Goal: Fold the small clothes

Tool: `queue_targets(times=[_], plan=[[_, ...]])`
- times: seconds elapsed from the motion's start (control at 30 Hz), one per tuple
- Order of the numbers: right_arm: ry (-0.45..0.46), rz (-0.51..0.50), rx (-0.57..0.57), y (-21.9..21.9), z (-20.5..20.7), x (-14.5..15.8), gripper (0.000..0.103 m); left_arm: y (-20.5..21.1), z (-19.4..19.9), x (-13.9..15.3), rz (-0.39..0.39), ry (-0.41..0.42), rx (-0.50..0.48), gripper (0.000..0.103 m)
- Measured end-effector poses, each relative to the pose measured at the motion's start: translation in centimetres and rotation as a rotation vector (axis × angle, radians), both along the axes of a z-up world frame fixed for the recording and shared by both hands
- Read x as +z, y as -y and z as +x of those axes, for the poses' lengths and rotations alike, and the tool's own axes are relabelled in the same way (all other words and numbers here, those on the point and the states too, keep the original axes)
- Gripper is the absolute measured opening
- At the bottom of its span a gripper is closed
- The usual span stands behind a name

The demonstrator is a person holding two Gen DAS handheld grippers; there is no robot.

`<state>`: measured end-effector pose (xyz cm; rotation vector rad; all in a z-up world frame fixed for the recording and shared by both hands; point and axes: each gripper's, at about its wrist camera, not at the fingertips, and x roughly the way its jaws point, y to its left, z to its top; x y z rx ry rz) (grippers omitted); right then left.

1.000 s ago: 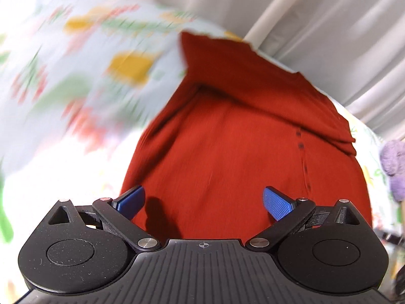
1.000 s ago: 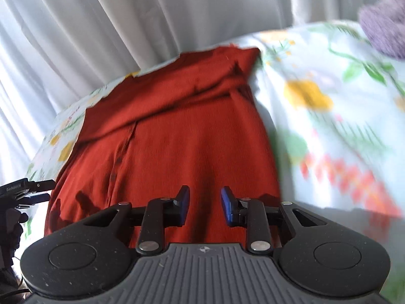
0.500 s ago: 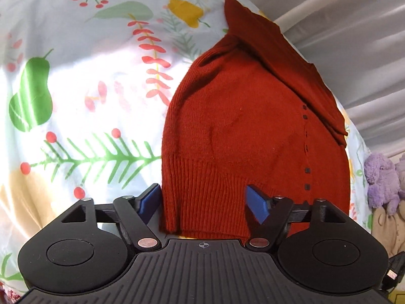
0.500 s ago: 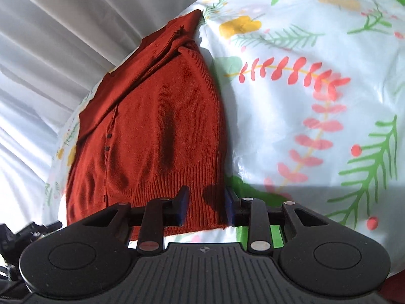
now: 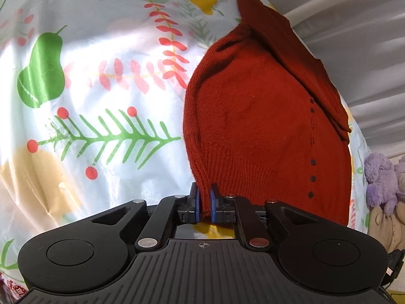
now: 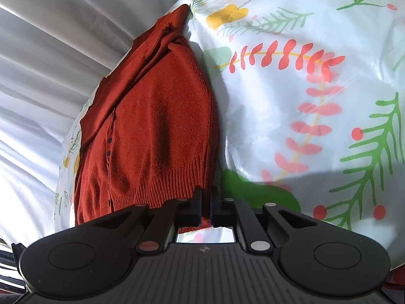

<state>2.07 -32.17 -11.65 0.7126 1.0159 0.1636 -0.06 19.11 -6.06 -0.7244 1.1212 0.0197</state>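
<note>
left claw (image 5: pixel 204 200) clenched on red cardigan (image 5: pixel 255 126) hem corner (ribbed); right claw (image 6: pixel 206 202) grips opposite corner.

surface: glossy floral-print cloth (image 5: pixel 101 81) | backdrop: white pleated curtain (image 6: pixel 63 38) | side: purple plush toy (image 5: pixel 379 179)

Both tongs, left (image 5: pixel 204 197) and right (image 6: pixel 206 200), now clamped on cardigan hem (image 5: pixel 243 177).
</note>
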Motion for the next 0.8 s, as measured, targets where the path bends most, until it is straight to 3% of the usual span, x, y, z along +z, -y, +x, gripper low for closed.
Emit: queue_targets(times=[0.1, 0.33, 0.5, 0.67, 0.8], plan=[[0.012, 0.035, -0.006, 0.1, -0.1, 0.3, 0.004, -0.1, -0.1, 0.9, -0.011, 0.037, 0.001, 0.007], [0.102, 0.145, -0.029, 0.5, 0.7, 2.8, 0.004, -0.7, 1.5, 6.2, -0.092, 0.236, 0.016, 0.007], [0.208, 0.135, -0.010, -0.6, 3.7, 5.5, 0.004, -1.2, 5.0, 8.5, -0.127, 0.314, 0.023, 0.007], [0.316, 0.101, -0.051, -1.3, 7.9, 7.5, 0.004, -1.9, 9.8, 9.3, -0.091, 0.356, 0.057, 0.007], [0.327, 0.058, -0.132, -1.7, 12.4, 7.7, 0.004, -2.0, 14.3, 8.6, -0.003, 0.346, 0.073, 0.007]])
